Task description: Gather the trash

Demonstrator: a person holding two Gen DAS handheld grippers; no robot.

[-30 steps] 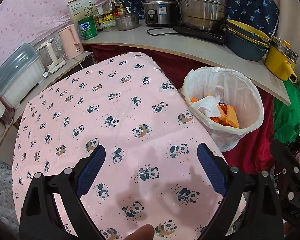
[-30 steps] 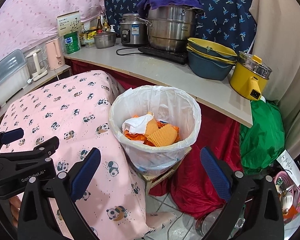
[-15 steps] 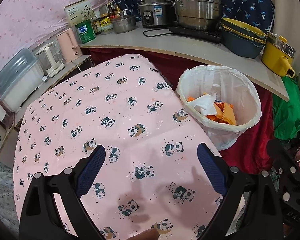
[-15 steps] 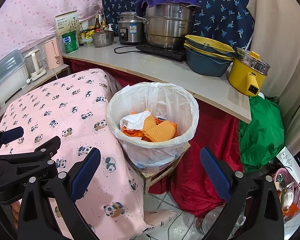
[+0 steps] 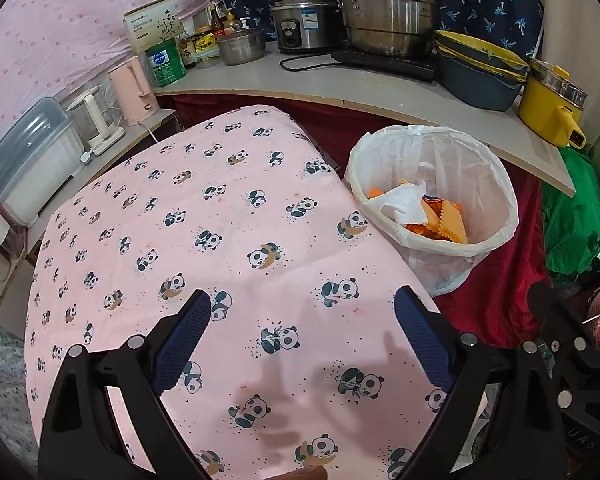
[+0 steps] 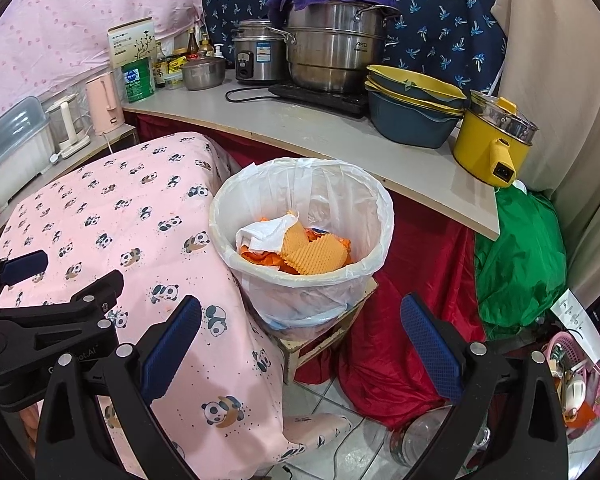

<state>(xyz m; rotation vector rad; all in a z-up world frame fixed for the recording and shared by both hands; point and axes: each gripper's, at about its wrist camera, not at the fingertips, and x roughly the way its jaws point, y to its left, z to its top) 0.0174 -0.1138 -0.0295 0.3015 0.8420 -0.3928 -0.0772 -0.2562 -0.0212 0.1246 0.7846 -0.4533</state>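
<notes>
We hold both grippers, left (image 5: 302, 338) and right (image 6: 300, 338), wide apart and empty; the trash (image 6: 300, 246) lies in the bin (image 6: 376, 216) (beside the table (image 5: 148, 240)), so collecting seems done.

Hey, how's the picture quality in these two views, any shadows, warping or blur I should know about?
Left wrist view: soft tong shadows fall on the panda cloth near the open left tongs; the counter edge bows from fisheye. Right wrist view: even light, the bin is sharp, the right tongs are open, corners are black, and the pot shows mild glare.
</notes>
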